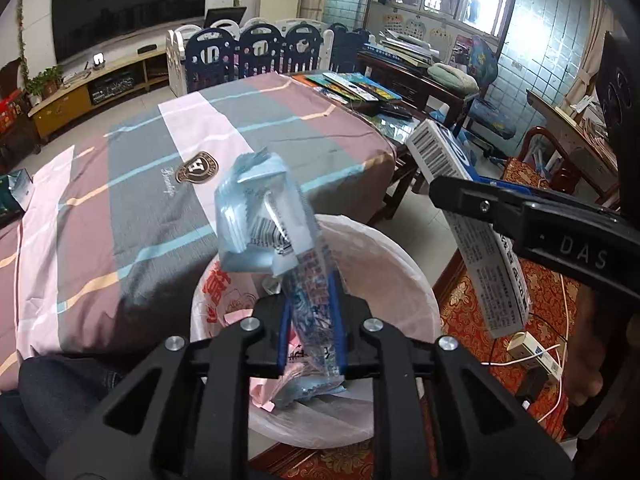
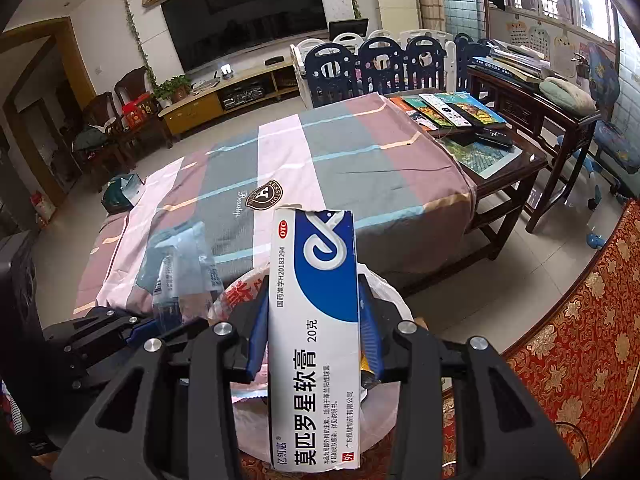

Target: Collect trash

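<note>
My left gripper (image 1: 312, 320) is shut on a light blue plastic wrapper (image 1: 264, 216) and holds it over the white bin with a plastic liner (image 1: 404, 280). My right gripper (image 2: 314, 320) is shut on a white and blue ointment box (image 2: 316, 320), also above the bin (image 2: 384, 292). In the left wrist view the box (image 1: 460, 184) and right gripper arm show at the right. In the right wrist view the wrapper (image 2: 180, 268) and left gripper show at the lower left. Pink paper scraps (image 1: 264, 394) lie in the bin.
A table with a striped pink, grey and mauve cloth (image 1: 160, 168) stands just beyond the bin. Books and remotes (image 2: 460, 116) lie on its far right end. A power strip with cables (image 1: 536, 352) lies on the red patterned rug (image 2: 580, 340). Wooden chairs stand to the right.
</note>
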Action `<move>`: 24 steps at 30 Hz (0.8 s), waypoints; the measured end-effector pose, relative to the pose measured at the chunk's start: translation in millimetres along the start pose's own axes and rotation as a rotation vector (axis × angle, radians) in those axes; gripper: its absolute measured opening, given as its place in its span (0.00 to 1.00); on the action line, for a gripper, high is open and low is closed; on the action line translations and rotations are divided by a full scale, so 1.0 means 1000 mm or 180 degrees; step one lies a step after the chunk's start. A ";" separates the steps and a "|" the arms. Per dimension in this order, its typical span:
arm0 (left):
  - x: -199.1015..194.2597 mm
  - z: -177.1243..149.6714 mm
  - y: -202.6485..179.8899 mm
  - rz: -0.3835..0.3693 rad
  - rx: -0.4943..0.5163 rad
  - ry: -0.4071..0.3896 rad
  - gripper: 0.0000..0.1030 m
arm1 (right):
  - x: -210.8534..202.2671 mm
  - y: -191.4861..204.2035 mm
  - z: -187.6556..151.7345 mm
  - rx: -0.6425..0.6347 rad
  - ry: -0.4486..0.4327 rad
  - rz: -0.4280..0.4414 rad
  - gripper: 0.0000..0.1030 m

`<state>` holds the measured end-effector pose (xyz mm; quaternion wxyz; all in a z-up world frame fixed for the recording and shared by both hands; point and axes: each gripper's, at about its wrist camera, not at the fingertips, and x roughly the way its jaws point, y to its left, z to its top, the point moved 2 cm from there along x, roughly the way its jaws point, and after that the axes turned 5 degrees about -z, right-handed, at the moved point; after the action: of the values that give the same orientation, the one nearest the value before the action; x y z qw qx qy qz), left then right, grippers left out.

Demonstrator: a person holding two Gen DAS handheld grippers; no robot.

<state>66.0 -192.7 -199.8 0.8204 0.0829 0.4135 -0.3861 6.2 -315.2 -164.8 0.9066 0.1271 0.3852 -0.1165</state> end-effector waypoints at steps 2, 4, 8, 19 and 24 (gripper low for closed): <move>0.002 -0.003 0.002 0.0008 -0.0023 0.0023 0.32 | 0.002 -0.002 -0.001 0.0019 0.0022 -0.0008 0.39; 0.000 -0.004 0.006 0.0028 -0.0075 0.0018 0.49 | 0.004 -0.003 -0.002 0.0041 0.0054 -0.0015 0.39; -0.018 -0.003 0.019 0.0157 -0.0221 -0.0154 0.67 | 0.012 0.002 -0.006 0.0015 0.0165 -0.0043 0.41; -0.121 0.003 0.050 0.1363 -0.0590 -0.1016 0.95 | -0.003 0.038 -0.005 -0.0151 0.0078 -0.0126 0.80; -0.133 -0.006 0.070 0.1392 -0.0854 -0.0778 0.96 | -0.036 0.063 0.004 -0.0281 -0.0282 -0.0218 0.94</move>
<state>63.9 -66.5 -117.3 0.9317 0.0135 0.3312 -0.1489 4.2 -252.8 -126.8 0.9230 0.0684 0.3535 -0.1358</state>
